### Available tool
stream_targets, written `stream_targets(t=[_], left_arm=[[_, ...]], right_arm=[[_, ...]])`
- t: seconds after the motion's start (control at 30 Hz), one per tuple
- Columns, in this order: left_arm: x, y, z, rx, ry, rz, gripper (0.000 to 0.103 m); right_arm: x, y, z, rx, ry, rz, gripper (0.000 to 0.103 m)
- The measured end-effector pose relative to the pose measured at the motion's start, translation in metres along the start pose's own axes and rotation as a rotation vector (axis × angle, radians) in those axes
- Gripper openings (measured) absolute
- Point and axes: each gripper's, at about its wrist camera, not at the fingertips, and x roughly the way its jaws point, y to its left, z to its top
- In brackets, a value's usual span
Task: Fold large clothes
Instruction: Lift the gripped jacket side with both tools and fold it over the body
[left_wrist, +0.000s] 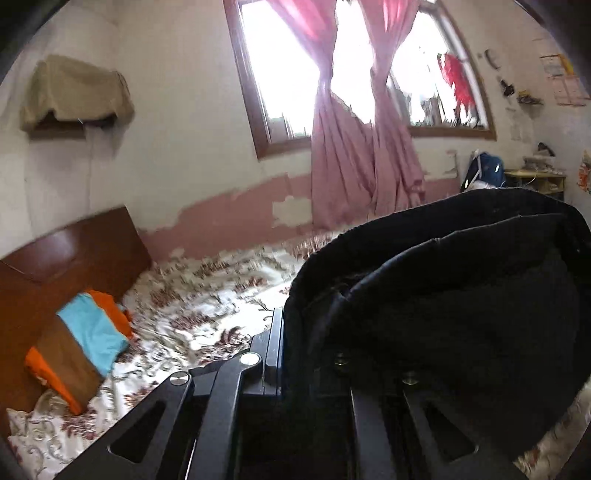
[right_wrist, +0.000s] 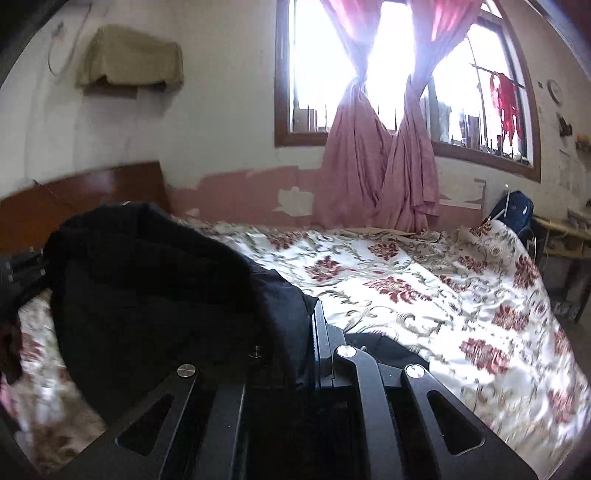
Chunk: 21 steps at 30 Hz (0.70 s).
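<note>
Left wrist: one black garment (left_wrist: 461, 295), two pink curtains (left_wrist: 362, 155).

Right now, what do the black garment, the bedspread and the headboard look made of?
Garment: thick, matte, fuzzy-edged fabric, maybe fleece or knit. Bedspread: smooth woven cloth with a slight sheen and printed red flowers, possibly satin-like. Headboard: reddish-brown wood or veneer, glossy, since it reflects light.

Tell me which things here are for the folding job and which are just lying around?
For the job:
- black garment, held up over the bed
- left gripper, shut on it
- right gripper, shut on it
- floral bedspread, the folding surface

Just lying around:
- orange, blue and brown folded clothes
- pink curtains
- blue bag
- headboard
</note>
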Motion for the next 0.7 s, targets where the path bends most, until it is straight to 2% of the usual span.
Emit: stream_targets(t=[0.13,0.23,0.4,0.53,0.7], left_arm=[[0.096,-0.003,-0.005,-0.045,0.132,-0.035,0.009],[0.146,-0.01,-0.021,-0.035,0.199,-0.048,0.009],[0.183,-0.016,-0.034,-0.042,0.239,-0.057,0.009],[0.196,-0.016,-0.034,-0.059,0.264,-0.07,0.01],[0.202,-0.017,-0.033,-0.061,0.286,-0.079,0.011]], right_arm=[[0.088,-0.003,0.006,-0.017,0.105,-0.035,0.007],[0.139,-0.004,0.006,-0.058,0.174,-0.059,0.008],[0.192,-0.008,0.001,-0.066,0.232,-0.063,0.009],[0.211,-0.014,-0.01,-0.043,0.258,-0.064,0.011],[0.218,-0.019,-0.025,-0.039,0.276,-0.073,0.018]])
